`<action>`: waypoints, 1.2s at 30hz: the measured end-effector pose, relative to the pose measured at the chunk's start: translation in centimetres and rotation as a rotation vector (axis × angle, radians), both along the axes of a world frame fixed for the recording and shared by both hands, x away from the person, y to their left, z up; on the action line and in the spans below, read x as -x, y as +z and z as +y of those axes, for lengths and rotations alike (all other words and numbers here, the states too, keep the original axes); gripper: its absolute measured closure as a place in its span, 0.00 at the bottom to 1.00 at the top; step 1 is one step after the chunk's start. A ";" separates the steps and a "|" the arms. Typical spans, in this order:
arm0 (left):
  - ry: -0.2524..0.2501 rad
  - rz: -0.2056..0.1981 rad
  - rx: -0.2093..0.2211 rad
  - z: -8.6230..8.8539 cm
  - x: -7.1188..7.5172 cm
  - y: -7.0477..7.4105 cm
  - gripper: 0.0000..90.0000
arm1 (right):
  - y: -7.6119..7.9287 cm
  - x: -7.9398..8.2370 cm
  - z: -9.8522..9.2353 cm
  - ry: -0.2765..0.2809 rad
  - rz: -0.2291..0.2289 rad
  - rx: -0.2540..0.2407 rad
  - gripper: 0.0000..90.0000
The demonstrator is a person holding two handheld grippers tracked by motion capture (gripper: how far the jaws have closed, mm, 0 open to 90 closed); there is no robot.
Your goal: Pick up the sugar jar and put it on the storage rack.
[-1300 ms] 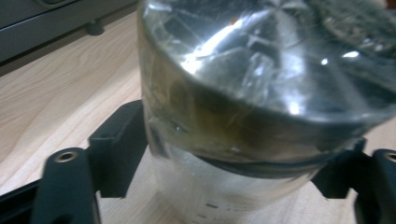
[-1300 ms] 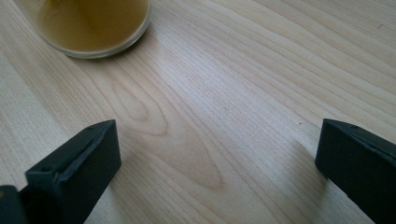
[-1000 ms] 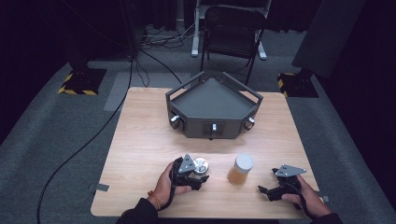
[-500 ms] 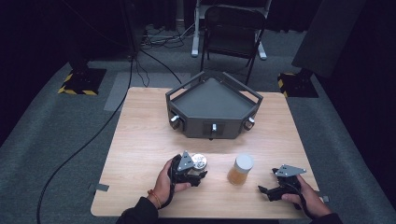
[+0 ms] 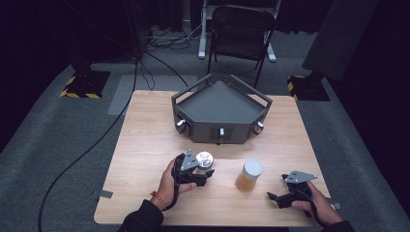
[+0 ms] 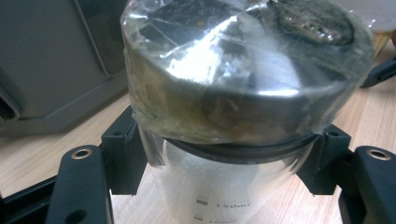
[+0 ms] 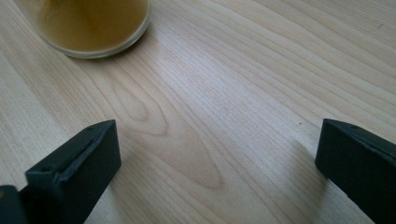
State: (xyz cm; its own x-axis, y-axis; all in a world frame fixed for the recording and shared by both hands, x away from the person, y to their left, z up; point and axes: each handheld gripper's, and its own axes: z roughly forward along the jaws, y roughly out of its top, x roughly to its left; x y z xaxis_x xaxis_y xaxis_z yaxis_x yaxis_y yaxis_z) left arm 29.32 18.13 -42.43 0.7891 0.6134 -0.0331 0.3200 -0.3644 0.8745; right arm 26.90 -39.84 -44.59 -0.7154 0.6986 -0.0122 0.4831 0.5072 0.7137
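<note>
A clear glass jar with printed volume marks (image 6: 219, 196) and a metal lid wrapped in clear film (image 6: 233, 70) stands on the wooden table (image 5: 145, 140). My left gripper (image 6: 224, 172) is shut on the jar just under the lid, one black pad on each side. From above, that same jar (image 5: 205, 159) shows beside the left gripper (image 5: 202, 170). A second jar of amber liquid with a white lid (image 5: 249, 175) stands to the right; its base (image 7: 91, 28) shows in the right gripper view. My right gripper (image 7: 217, 158) rests open on the table with bare wood between its jaws, near the front right edge (image 5: 276, 199).
A dark grey angular tray with knobs on its front (image 5: 221, 106) sits at the back middle of the table. A folding chair (image 5: 241, 29) stands behind the table. Cables run across the floor at the left (image 5: 82, 159).
</note>
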 end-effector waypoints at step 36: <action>0.038 -0.071 0.098 -1.8 -3.5 5.3 0.34 | 0.0 0.0 0.0 0.002 0.000 0.000 0.00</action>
State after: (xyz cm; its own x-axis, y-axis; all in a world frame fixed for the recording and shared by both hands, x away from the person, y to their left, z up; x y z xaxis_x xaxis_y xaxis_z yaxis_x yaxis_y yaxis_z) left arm 32.78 16.37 -37.08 0.7676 0.6397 -0.0388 0.2676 -0.2650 0.9264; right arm 26.92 -39.86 -44.60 -0.7165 0.6975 -0.0120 0.4824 0.5078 0.7138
